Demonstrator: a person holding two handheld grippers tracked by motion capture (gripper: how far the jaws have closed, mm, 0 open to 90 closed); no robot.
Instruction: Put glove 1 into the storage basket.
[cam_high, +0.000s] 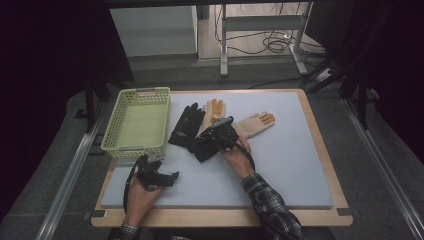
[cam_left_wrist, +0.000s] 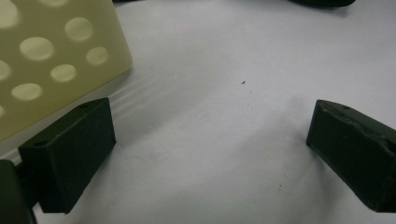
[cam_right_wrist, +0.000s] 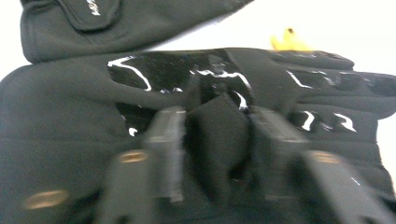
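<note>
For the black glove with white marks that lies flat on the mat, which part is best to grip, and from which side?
Probably the back of the black glove, from above. It lies flat, so no edge stands up; a raised fold of fabric must be pinched. The right gripper already has such a fold between its fingers.

A pale green perforated basket (cam_high: 136, 122) stands at the left end of the tabletop (cam_high: 295, 165), which is covered by a light grey mat with a wooden edge around it. A black glove (cam_high: 186, 124) lies flat just right of the basket. Two cream gloves with orange fingertips lie farther back: one (cam_high: 214, 111) beside the black glove, the other (cam_high: 255, 124) to its right, fingers pointing rightward. Cables (cam_high: 272, 42) coil on the floor behind.
</note>
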